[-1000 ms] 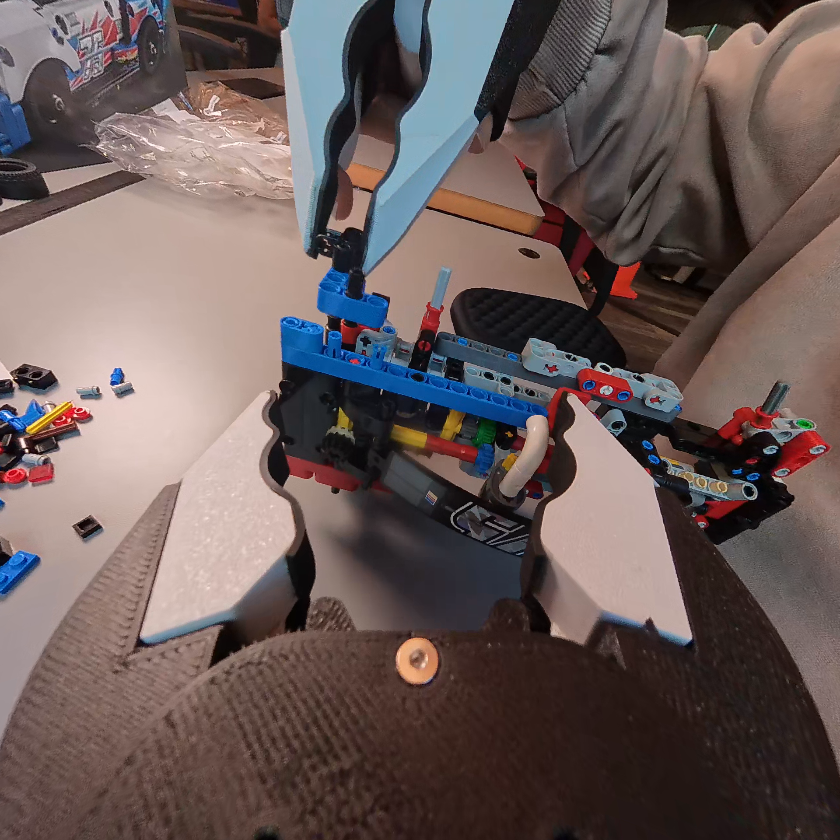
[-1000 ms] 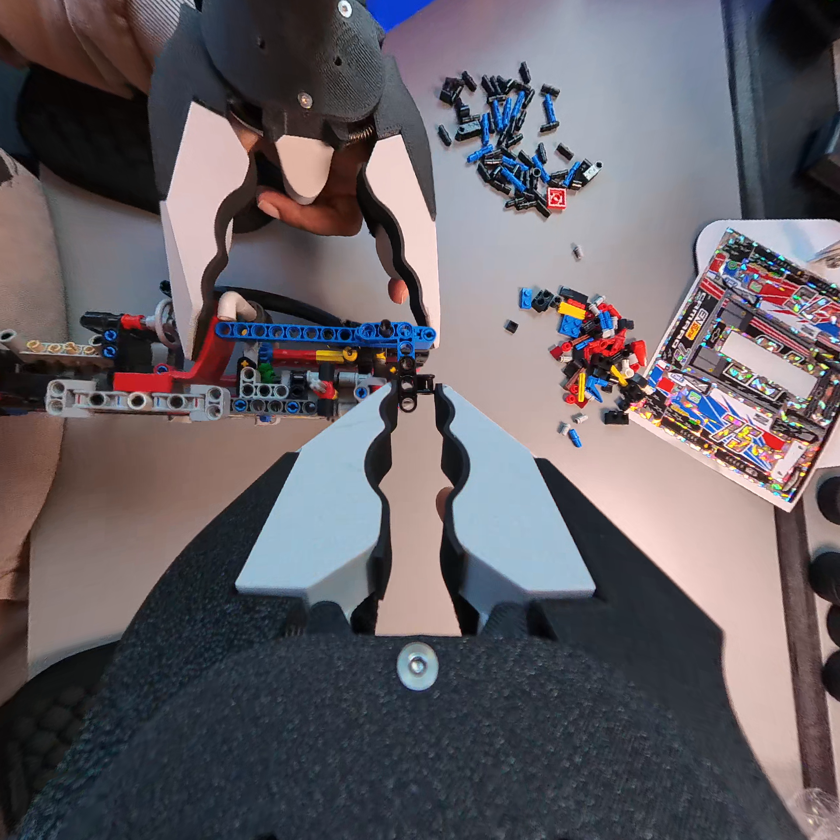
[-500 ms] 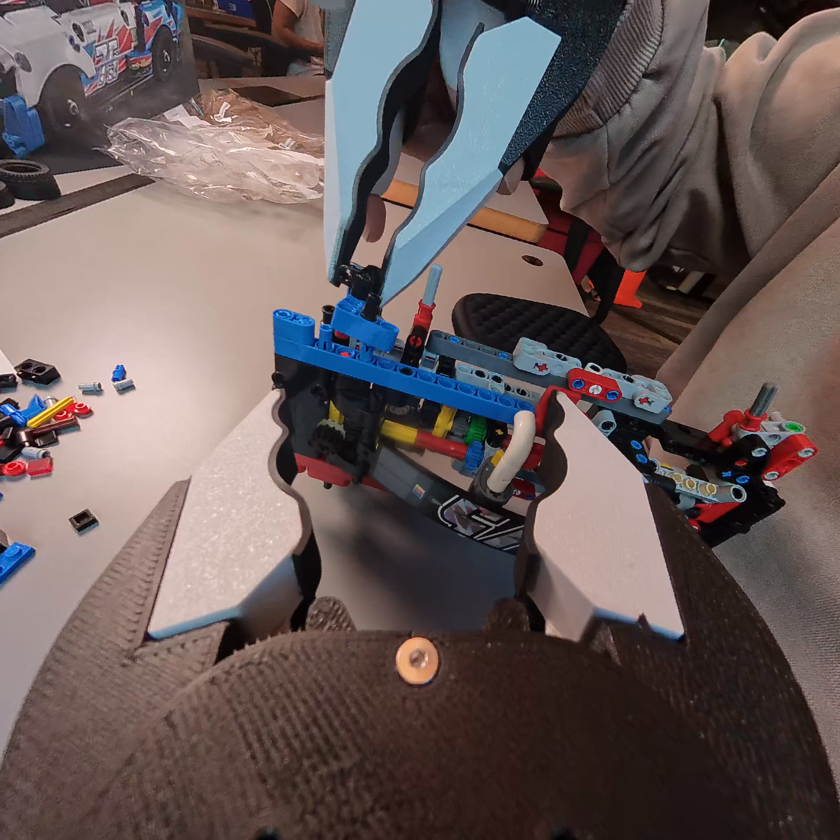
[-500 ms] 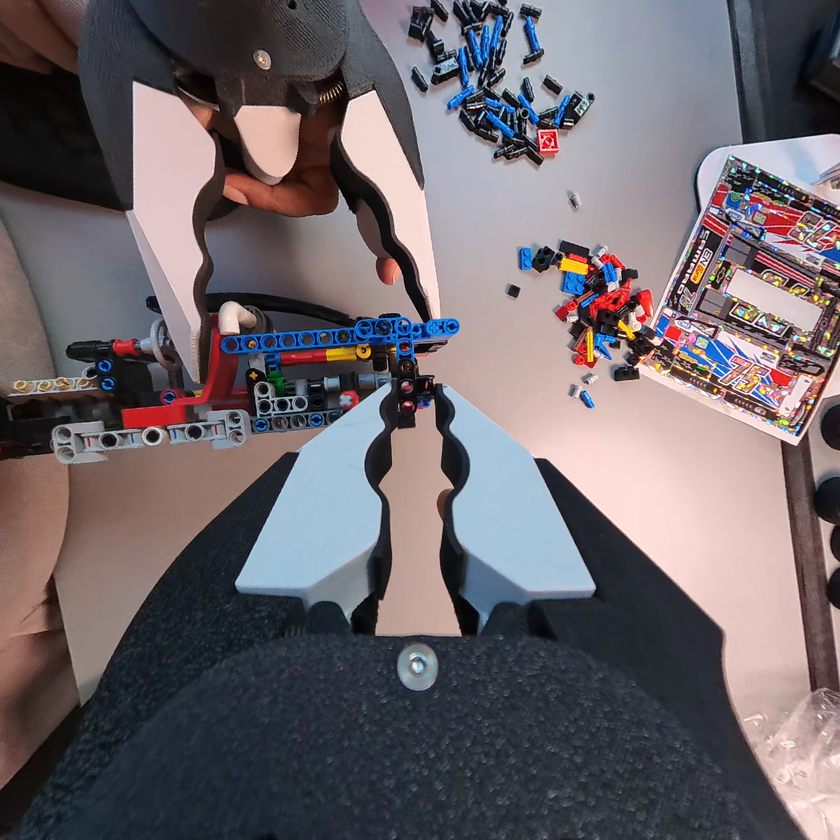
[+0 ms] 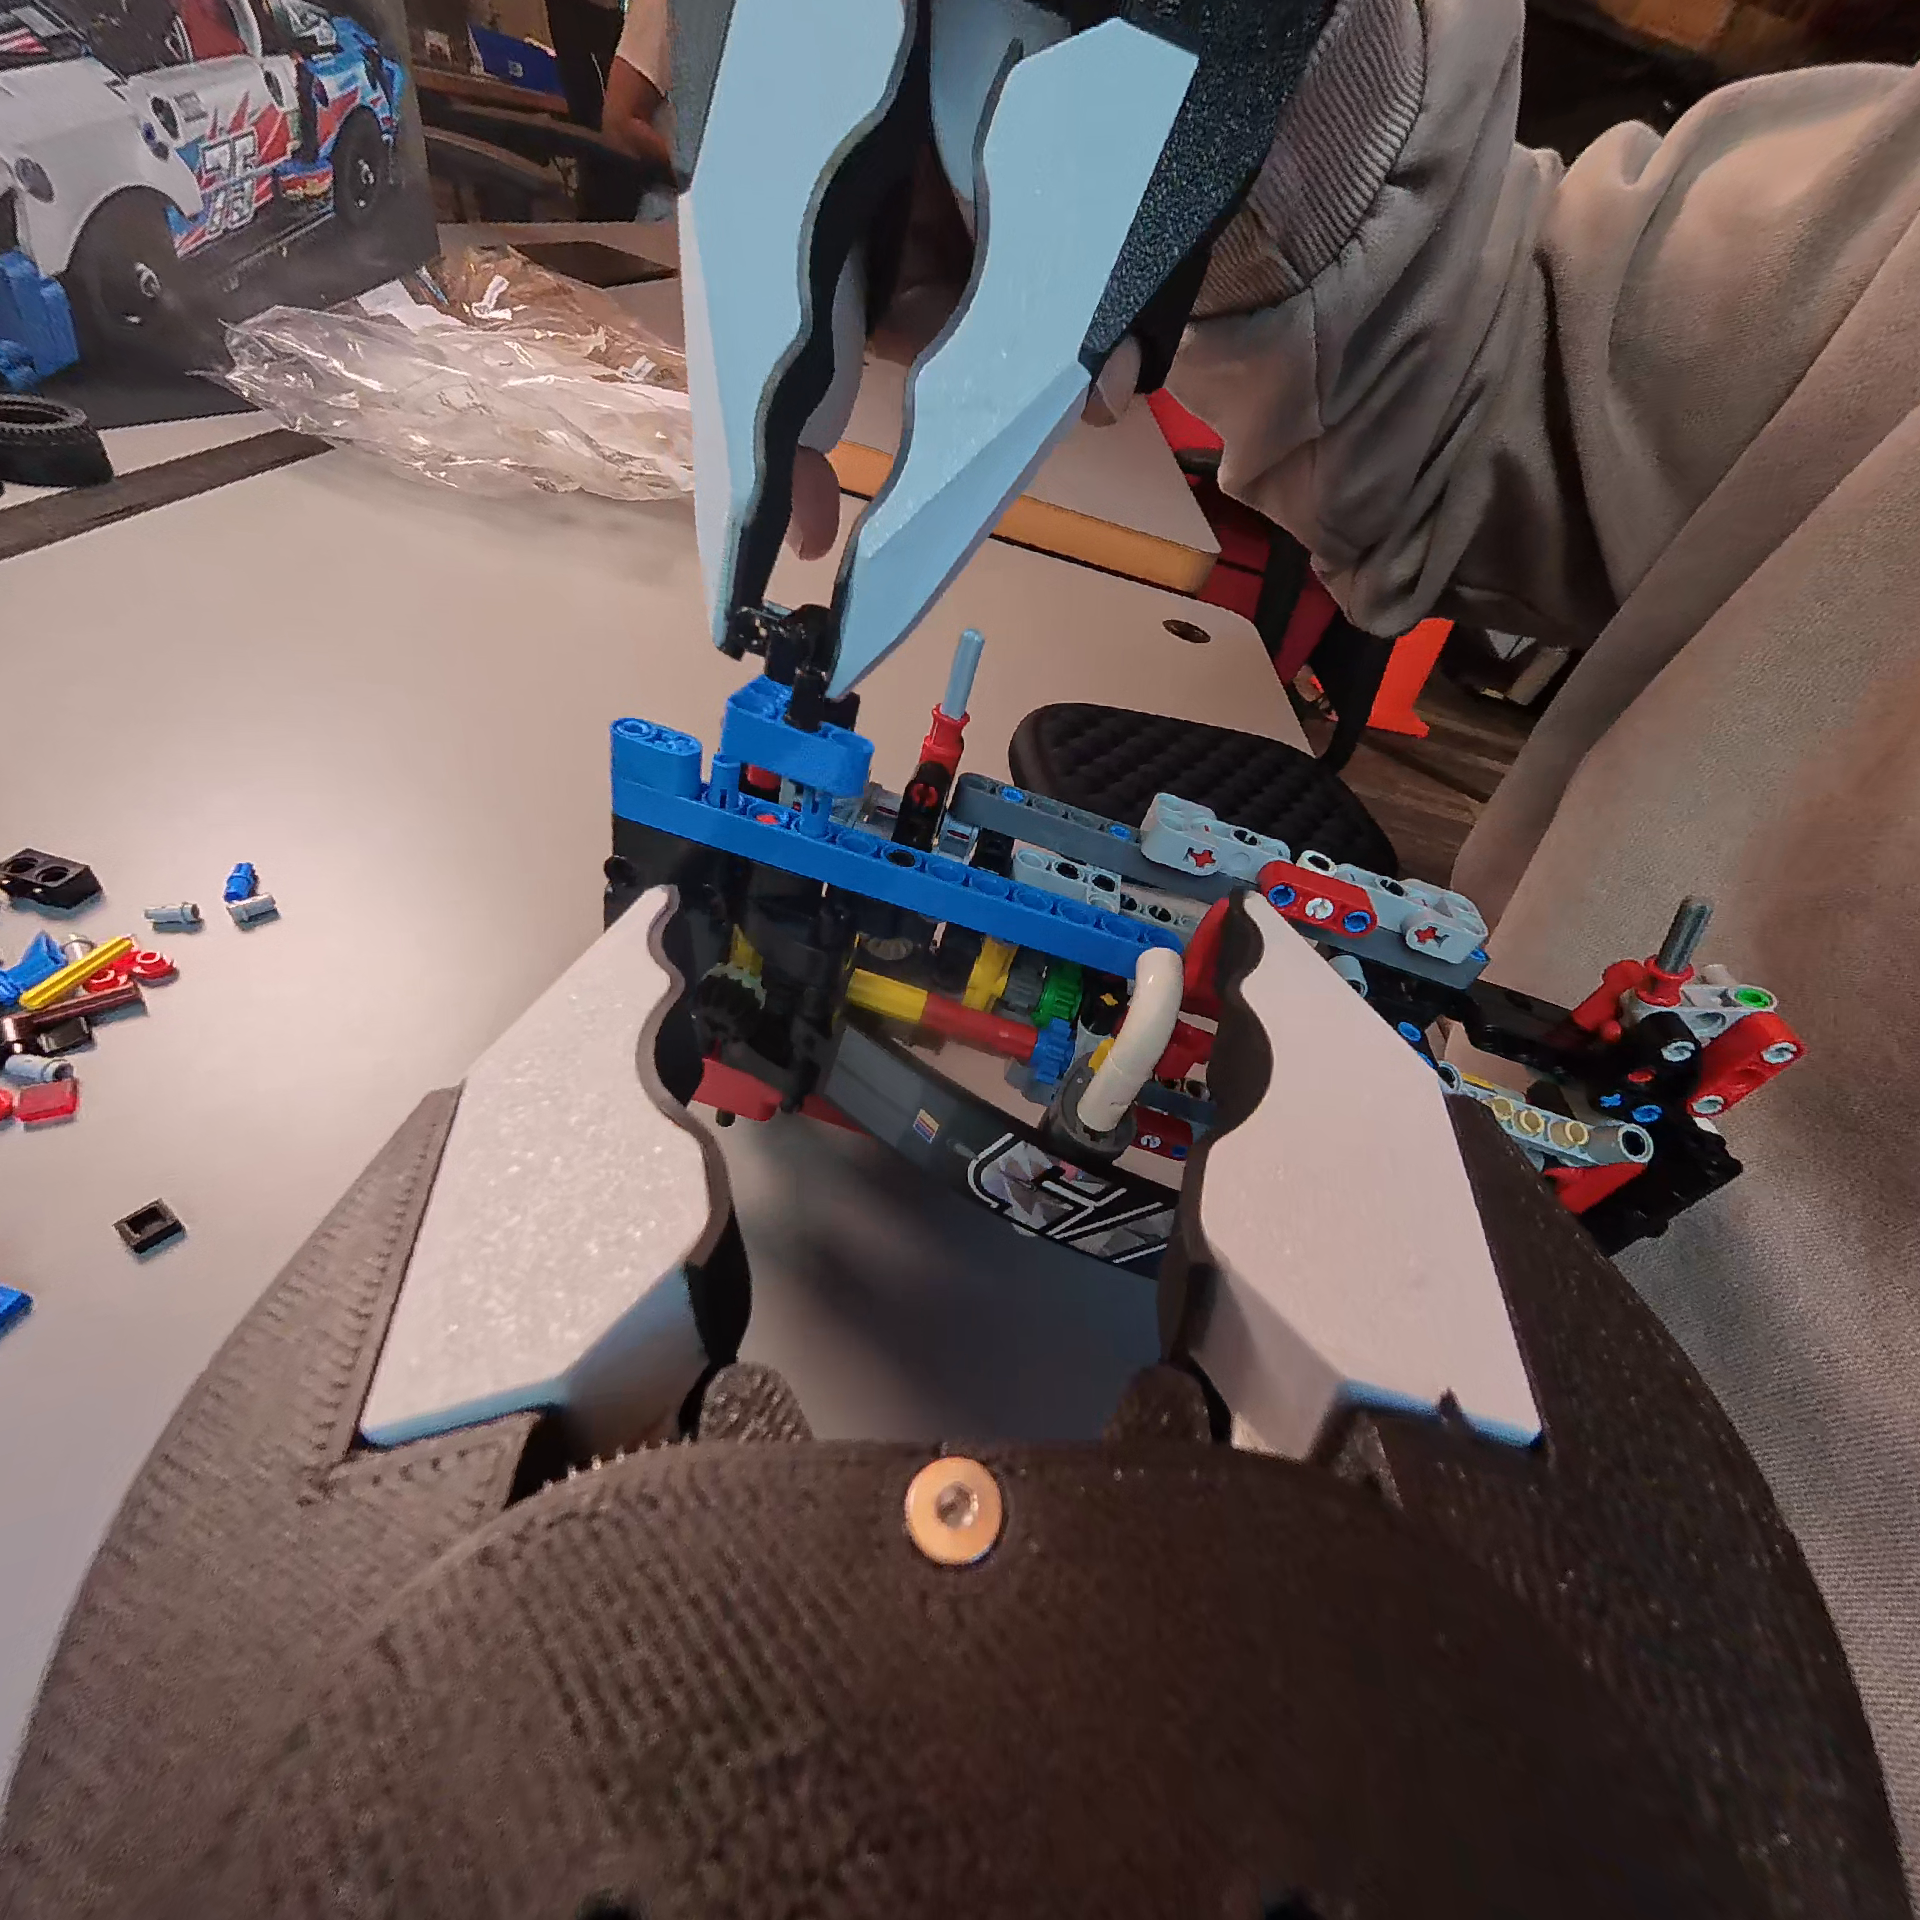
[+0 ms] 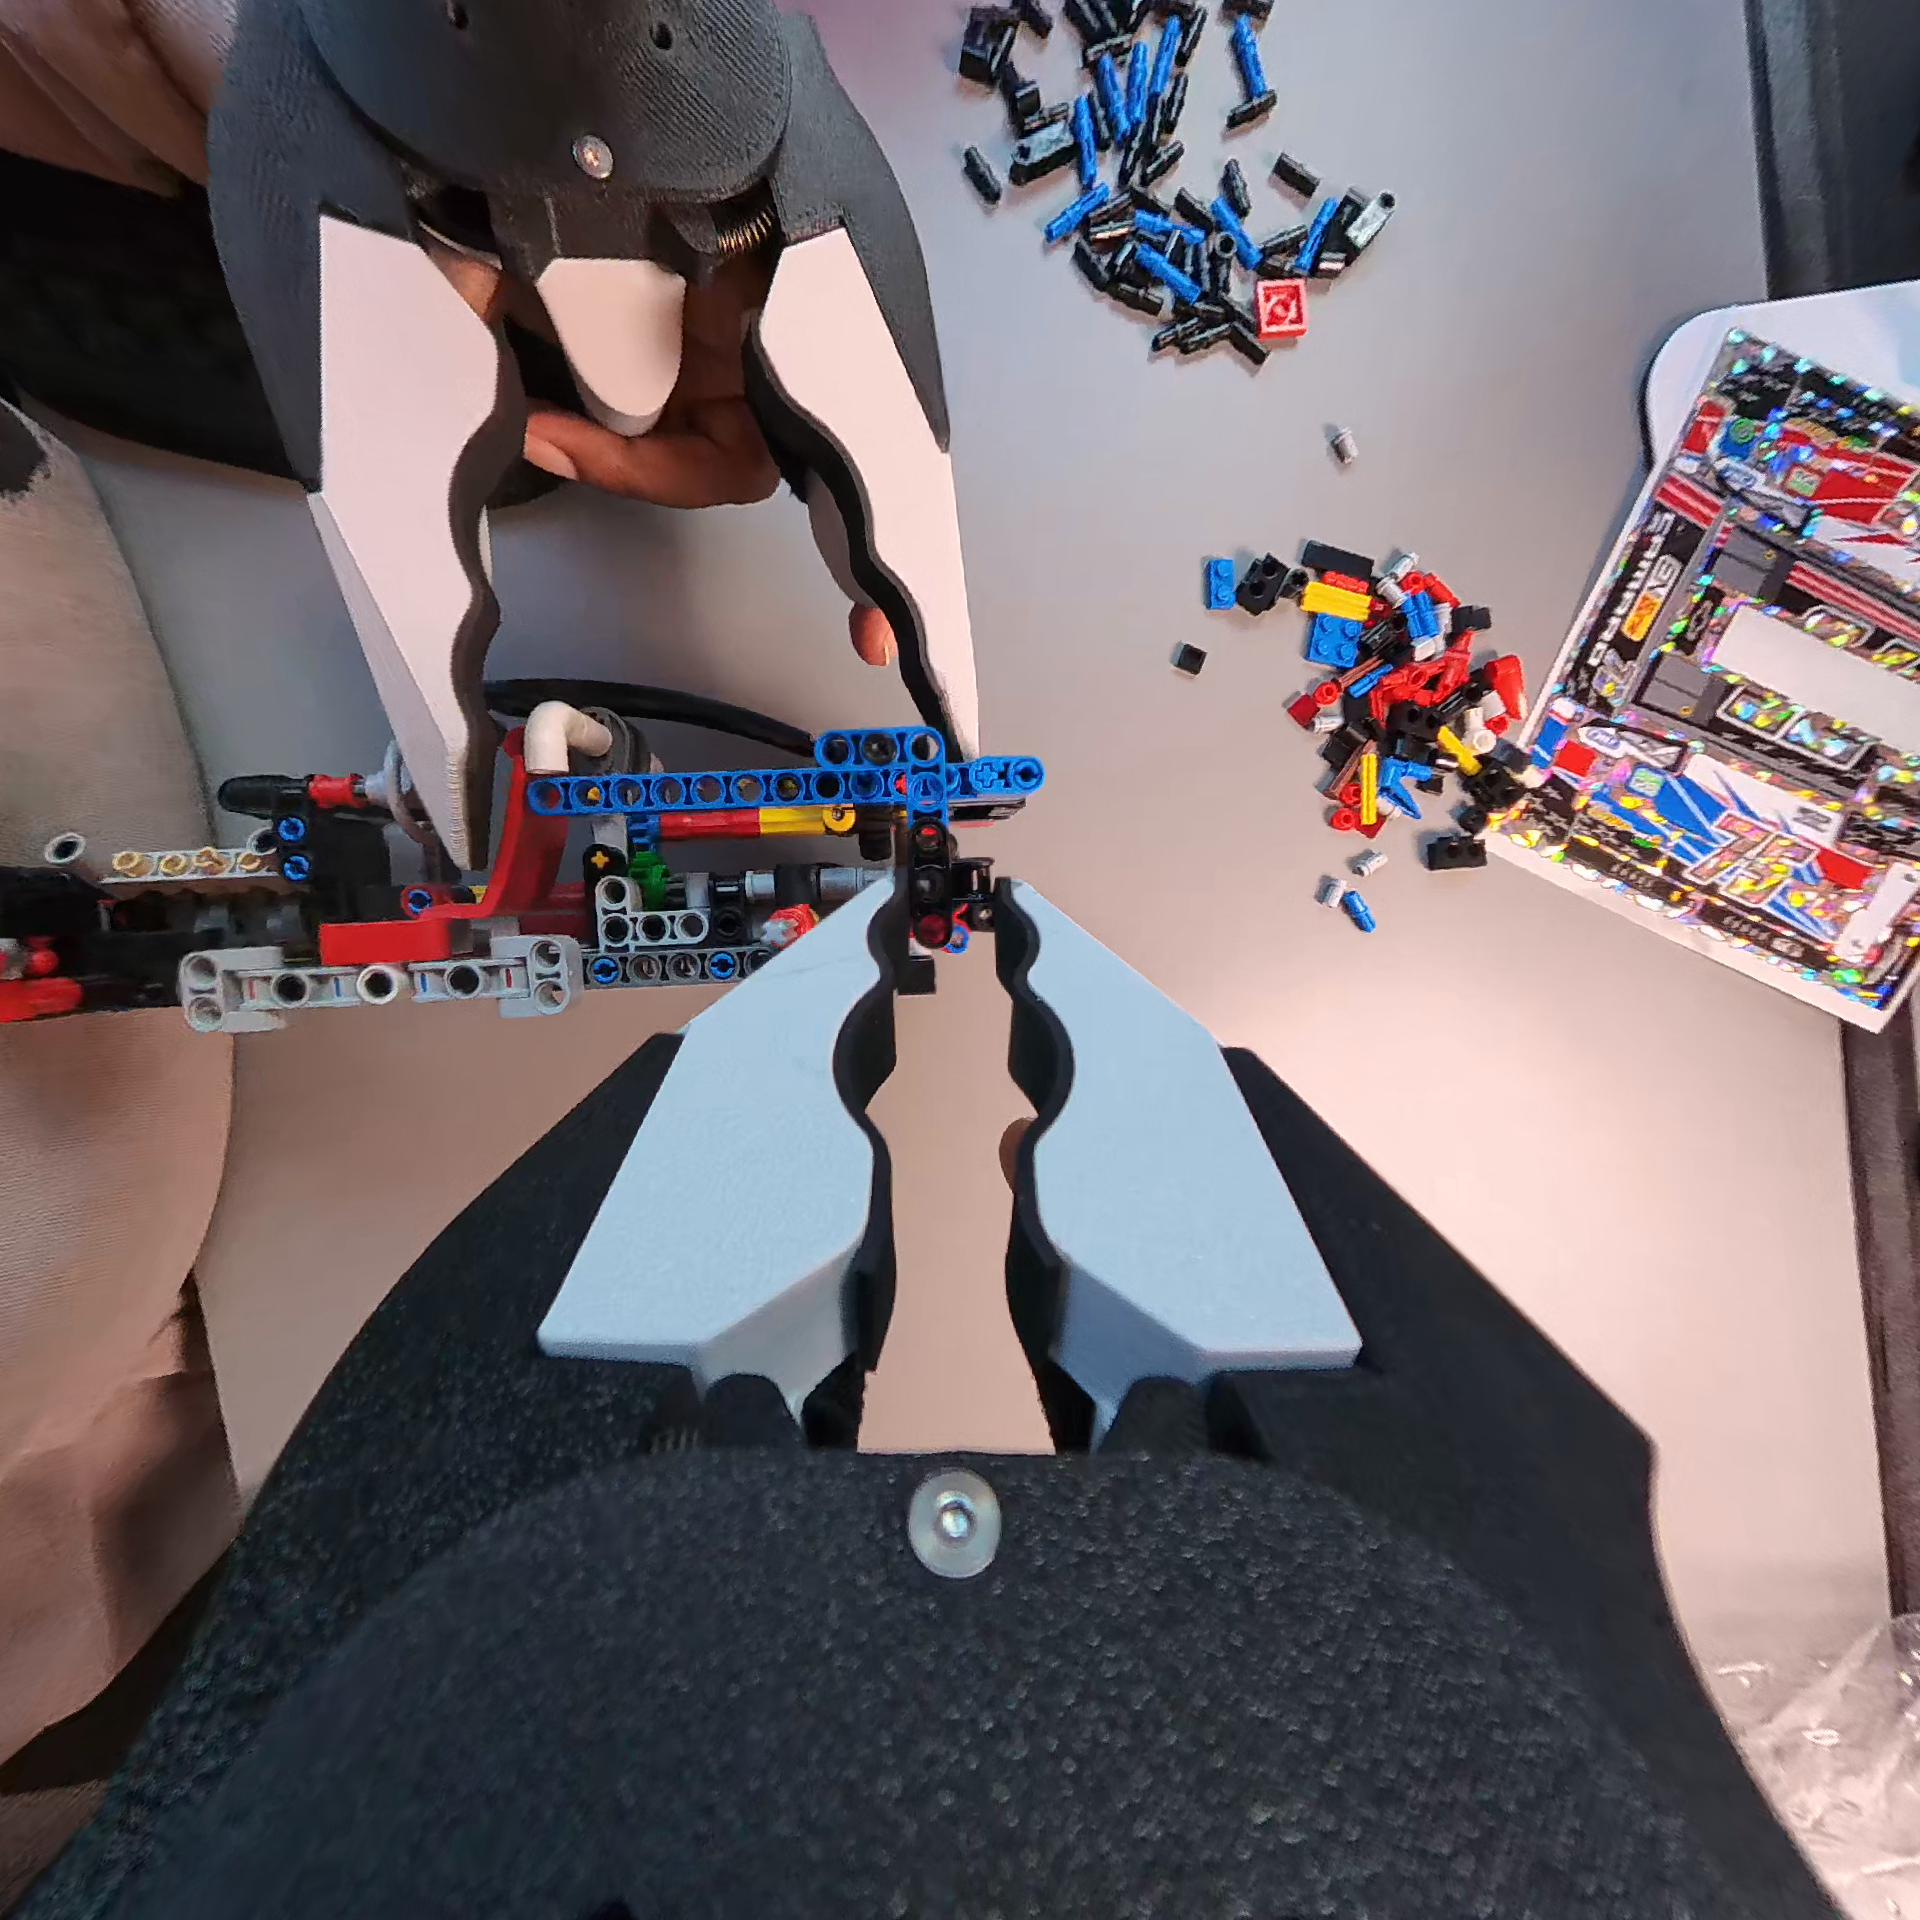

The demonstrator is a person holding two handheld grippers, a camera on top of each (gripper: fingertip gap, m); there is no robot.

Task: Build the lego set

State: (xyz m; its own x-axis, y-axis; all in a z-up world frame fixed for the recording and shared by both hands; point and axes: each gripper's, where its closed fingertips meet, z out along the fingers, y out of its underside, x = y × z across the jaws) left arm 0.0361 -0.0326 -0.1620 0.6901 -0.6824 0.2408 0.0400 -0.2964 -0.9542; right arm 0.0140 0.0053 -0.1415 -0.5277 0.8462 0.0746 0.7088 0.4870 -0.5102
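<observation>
The partly built lego chassis (image 5: 904, 883), with a long blue beam on top, is held off the grey table between the fingers of my left gripper (image 5: 945, 935). That gripper is shut on its two ends. My right gripper (image 6: 940, 904) is shut on a small black connector piece (image 6: 928, 894). It holds the piece against the short blue beam (image 5: 795, 743) at the chassis's end. In the left wrist view the right gripper (image 5: 790, 644) comes down from above. In the right wrist view the left gripper (image 6: 707, 800) straddles the chassis (image 6: 727, 790) from the far side.
Loose coloured pieces (image 6: 1392, 675) and a pile of black and blue pins (image 6: 1164, 208) lie on the table (image 6: 1195, 1039) to the right, beside a shiny sticker sheet (image 6: 1745, 707). A plastic bag (image 5: 457, 405), the set's box (image 5: 187, 187) and a person's grey sleeve (image 5: 1558, 364) are behind. The tips of one gripper are about 5 cm away from the tips of the other.
My right gripper has moved closer to the chassis with the black piece, which now sits on the short blue beam. The left gripper has shifted the chassis slightly.
</observation>
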